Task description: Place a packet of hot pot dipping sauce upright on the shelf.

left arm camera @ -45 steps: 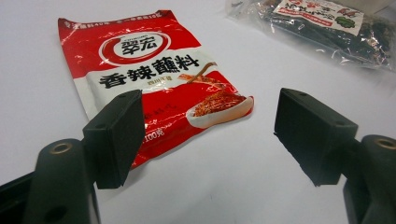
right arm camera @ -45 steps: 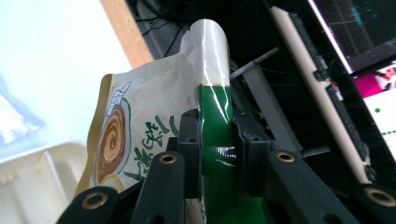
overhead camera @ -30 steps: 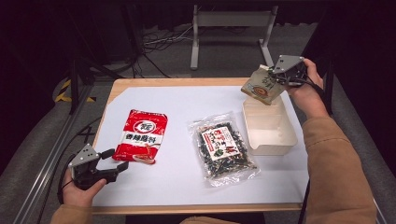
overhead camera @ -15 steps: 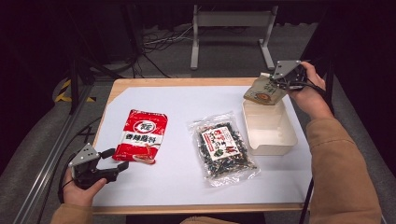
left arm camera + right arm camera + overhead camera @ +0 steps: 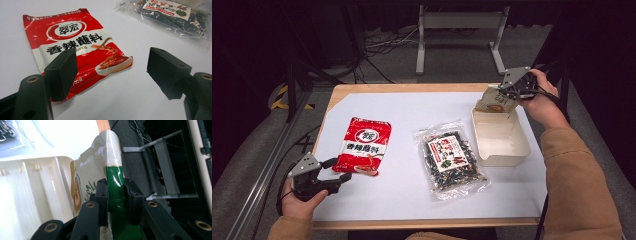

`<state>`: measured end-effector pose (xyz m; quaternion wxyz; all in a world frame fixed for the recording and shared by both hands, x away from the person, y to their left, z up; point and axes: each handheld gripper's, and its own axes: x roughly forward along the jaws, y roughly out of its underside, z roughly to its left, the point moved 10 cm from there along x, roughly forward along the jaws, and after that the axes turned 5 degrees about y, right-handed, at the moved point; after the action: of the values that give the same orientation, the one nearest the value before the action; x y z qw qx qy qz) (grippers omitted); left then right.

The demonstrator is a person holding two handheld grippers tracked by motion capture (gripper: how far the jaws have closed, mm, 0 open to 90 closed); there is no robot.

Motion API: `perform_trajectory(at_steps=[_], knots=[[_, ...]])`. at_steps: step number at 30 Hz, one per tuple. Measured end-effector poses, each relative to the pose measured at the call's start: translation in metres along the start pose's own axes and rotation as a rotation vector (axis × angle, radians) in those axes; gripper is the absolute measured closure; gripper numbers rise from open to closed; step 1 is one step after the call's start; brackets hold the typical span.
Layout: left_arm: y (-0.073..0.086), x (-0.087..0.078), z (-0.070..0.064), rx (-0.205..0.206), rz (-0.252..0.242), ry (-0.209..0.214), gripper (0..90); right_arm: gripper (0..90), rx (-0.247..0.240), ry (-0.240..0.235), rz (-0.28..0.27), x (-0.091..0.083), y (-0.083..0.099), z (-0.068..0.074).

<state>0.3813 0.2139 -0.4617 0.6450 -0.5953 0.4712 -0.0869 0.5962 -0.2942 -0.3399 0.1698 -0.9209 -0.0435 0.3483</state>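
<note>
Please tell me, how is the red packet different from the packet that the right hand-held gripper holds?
The red packet lies flat on the white table cover, untouched; the beige packet hangs tilted in the air over the far end of the white tray.

The red packet sits just beyond the open left hand-held gripper; the beige packet is clamped by its edge in the right hand-held gripper.

Both are sealed printed pouches.
</note>
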Motion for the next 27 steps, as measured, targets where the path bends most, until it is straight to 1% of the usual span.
perform_trajectory(at_steps=[2, 3, 4, 5, 6, 7, 9, 10, 12, 13, 15, 16, 17, 18, 19, 21, 23, 24, 27], knots=[[0.000, 0.000, 0.000, -0.001, -0.003, -0.001, 24.9, 75.1, 0.005, -0.010, 0.000, 0.002, -0.002, 0.002], [0.000, 0.000, 0.000, -0.001, -0.004, 0.000, 25.0, 74.9, 0.005, -0.016, 0.009, 0.004, -0.002, 0.004], [0.000, 0.000, 0.000, -0.001, -0.005, 0.000, 24.9, 74.7, 0.000, -0.028, 0.027, 0.007, -0.001, 0.007], [0.000, 0.000, 0.000, -0.001, -0.005, 0.001, 25.0, 74.4, -0.009, -0.046, 0.056, 0.010, 0.002, 0.011], [0.000, 0.000, 0.000, -0.001, -0.005, 0.001, 24.9, 74.4, -0.015, -0.058, 0.069, 0.014, 0.004, 0.015], [0.000, 0.000, 0.000, -0.002, -0.005, 0.001, 25.0, 74.4, -0.004, -0.058, 0.056, 0.017, 0.004, 0.017], [0.000, 0.000, 0.000, -0.003, -0.002, 0.001, 24.9, 72.8, 0.033, -0.053, 0.022, 0.019, 0.001, 0.017], [0.000, 0.000, 0.000, -0.003, -0.002, 0.001, 24.9, 71.2, 0.035, -0.047, 0.010, 0.020, -0.001, 0.016], [0.000, 0.000, 0.000, 0.000, 0.001, 0.001, 24.9, 69.5, 0.042, -0.045, 0.007, 0.020, -0.002, 0.016], [0.000, 0.001, 0.000, -0.003, 0.000, 0.000, 24.9, 65.6, 0.063, -0.038, -0.012, 0.019, -0.006, 0.015], [0.000, 0.001, 0.000, -0.004, 0.000, 0.001, 24.9, 65.3, 0.098, -0.031, -0.054, 0.016, -0.011, 0.012], [0.000, 0.001, 0.000, -0.004, 0.000, 0.001, 24.9, 65.3, 0.098, -0.031, -0.054, 0.016, -0.011, 0.012], [0.000, 0.001, 0.000, -0.004, -0.001, 0.001, 24.9, 65.8, 0.125, -0.032, -0.081, 0.014, -0.014, 0.010], [-0.001, 0.001, 0.000, 0.001, -0.003, 0.001, 24.9, 64.5, 0.141, -0.029, -0.098, 0.011, -0.016, 0.007], [-0.001, 0.001, 0.000, 0.000, -0.005, 0.002, 24.9, 60.9, 0.156, -0.027, -0.093, 0.009, -0.015, 0.006], [-0.001, 0.002, 0.000, 0.002, -0.002, 0.003, 24.9, 59.7, 0.156, -0.026, -0.087, 0.009, -0.014, 0.007], [-0.002, 0.003, 0.001, 0.004, -0.002, 0.003, 24.7, 55.1, 0.163, -0.013, -0.083, 0.008, -0.013, 0.006], [-0.003, 0.003, 0.001, 0.005, -0.004, 0.000, 24.5, 53.1, 0.172, 0.006, -0.084, 0.006, -0.012, 0.004], [-0.004, 0.006, 0.004, 0.012, -0.002, -0.013, 23.9, 51.6, 0.204, 0.026, -0.113, -0.001, -0.014, 0.001]])
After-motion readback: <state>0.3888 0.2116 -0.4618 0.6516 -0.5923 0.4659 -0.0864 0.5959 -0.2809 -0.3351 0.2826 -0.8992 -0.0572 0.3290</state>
